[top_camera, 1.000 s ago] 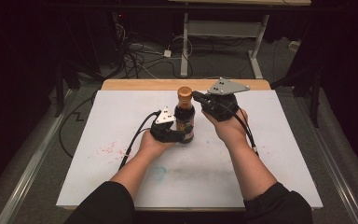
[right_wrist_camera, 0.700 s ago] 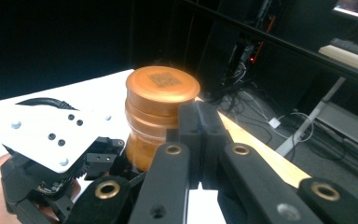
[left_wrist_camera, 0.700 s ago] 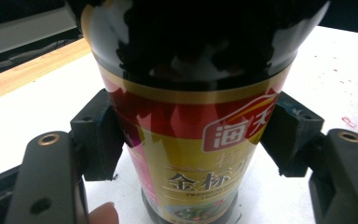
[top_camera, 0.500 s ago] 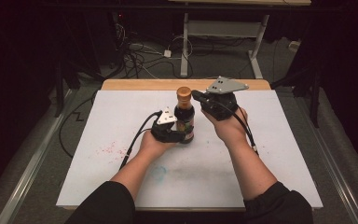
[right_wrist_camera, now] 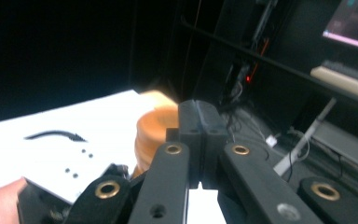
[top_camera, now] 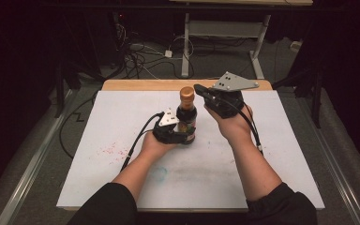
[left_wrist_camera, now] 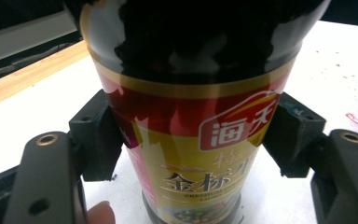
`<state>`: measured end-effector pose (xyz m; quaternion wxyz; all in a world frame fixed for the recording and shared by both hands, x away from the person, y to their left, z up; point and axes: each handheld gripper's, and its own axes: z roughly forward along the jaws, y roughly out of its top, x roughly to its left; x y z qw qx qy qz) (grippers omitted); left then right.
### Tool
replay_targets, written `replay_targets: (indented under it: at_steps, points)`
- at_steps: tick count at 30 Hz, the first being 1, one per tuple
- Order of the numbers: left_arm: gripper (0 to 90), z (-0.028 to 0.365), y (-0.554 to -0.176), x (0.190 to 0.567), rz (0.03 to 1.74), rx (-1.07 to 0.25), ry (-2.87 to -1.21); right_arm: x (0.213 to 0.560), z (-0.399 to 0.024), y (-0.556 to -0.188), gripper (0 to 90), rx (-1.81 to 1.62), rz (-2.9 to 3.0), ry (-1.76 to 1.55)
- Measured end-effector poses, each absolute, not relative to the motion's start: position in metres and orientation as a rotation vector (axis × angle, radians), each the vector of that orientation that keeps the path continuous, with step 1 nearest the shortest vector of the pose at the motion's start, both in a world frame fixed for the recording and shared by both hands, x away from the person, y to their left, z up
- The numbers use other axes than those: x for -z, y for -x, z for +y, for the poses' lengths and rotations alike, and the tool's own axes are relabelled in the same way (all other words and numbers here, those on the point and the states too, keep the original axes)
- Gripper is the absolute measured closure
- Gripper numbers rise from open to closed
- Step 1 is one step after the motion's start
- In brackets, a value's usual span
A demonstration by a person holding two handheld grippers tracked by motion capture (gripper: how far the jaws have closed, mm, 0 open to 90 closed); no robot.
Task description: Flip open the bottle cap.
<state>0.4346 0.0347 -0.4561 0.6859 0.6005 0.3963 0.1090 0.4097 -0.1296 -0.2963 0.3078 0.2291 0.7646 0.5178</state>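
Bottle (left_wrist_camera: 191, 93): glossy dark glass or plastic, can't tell which, with a shiny red-and-gold printed label (left_wrist_camera: 200, 158) and a smooth orange plastic-looking cap (top_camera: 186, 93). Jaws on both grippers are matt black, plastic by the look. Table (top_camera: 98, 117) has a matt white top with a bare wood edge.

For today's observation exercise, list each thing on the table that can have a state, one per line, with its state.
Sauce bottle: upright on the white mat, clamped low on its body.
Orange cap: on the bottle.
Left gripper: shut on the bottle.
Right gripper: shut, empty, beside the cap.
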Motion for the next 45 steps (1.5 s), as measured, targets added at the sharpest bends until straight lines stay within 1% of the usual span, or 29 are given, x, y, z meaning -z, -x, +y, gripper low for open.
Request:
replay_targets:
  at_steps: [8,14,29,45]
  points:
    - [28.0,0.035,-0.434,0.456,0.889,-0.242,-1.352,0.313,-0.135,-0.415,90.0,-1.342,2.068,-0.642]
    - [27.9,0.035,-0.434,0.456,0.892,-0.24,-1.352,0.319,-0.133,-0.416,90.0,-1.328,2.086,-0.642]
    - [28.1,0.035,-0.435,0.456,0.899,-0.237,-1.345,0.314,-0.125,-0.415,90.0,-1.274,2.089,-0.603]
    - [28.1,0.035,-0.434,0.456,0.886,-0.231,-1.352,0.312,-0.125,-0.416,90.0,-1.325,2.076,-0.626]
